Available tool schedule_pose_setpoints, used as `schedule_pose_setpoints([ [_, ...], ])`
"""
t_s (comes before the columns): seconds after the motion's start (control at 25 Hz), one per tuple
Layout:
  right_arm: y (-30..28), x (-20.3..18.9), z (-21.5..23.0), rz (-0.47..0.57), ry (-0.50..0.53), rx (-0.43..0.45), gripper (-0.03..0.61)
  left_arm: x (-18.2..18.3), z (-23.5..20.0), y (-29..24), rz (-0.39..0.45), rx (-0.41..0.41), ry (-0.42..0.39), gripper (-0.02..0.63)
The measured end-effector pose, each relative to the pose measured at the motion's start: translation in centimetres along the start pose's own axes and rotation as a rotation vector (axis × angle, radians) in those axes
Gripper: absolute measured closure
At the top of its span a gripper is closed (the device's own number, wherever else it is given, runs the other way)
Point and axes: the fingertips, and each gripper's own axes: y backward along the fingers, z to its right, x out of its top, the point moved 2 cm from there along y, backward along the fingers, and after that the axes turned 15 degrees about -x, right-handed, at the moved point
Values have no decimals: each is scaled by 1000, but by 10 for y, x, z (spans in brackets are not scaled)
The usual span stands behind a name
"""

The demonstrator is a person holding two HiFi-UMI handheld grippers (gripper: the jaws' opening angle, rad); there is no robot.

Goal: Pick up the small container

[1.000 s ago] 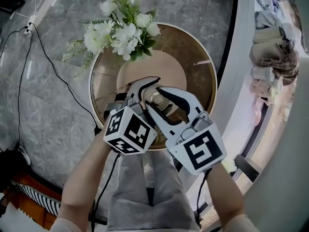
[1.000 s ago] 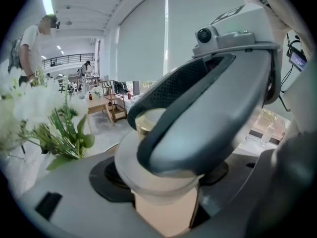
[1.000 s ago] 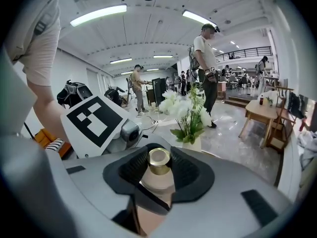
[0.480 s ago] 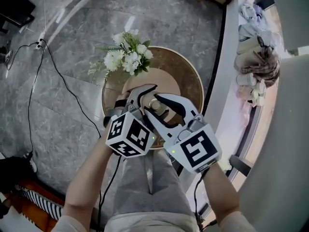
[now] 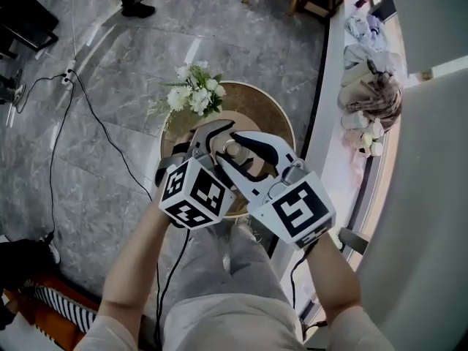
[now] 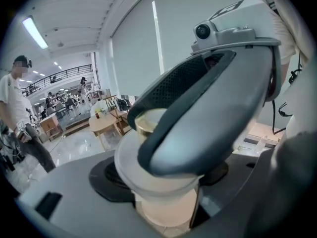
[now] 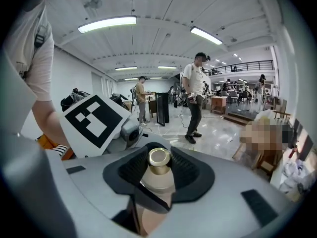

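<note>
Small container point(image 7: 158, 181), cream with gold cap, upright.

Flowers point(image 5: 196, 93) on table point(image 5: 276, 120), behind container point(image 5: 234, 149)

I log this as a large open indoor hall, not a home. Evidence: strip lights point(image 7: 106, 24) on a high ceiling point(image 7: 163, 43), a railed mezzanine point(image 7: 252, 66), a polished grey stone floor point(image 5: 88, 159), wooden tables point(image 6: 106, 125), and people point(image 7: 194, 98) standing about. A round table point(image 5: 281, 134) carries flowers point(image 5: 194, 93) at its far left edge.
</note>
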Motion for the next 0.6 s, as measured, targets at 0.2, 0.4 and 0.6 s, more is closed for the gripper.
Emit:
schedule_pose_setpoints([
  [0.2,26,46,2,42,35,-13,437,44,3,31,44,23,-5,270],
  [0.4,58,85,0,81,58,-13,437,83,13,62,33,48,-24,270],
  [0.6,94,127,-13,133,83,-16,437,120,33,98,47,65,-11,270],
])
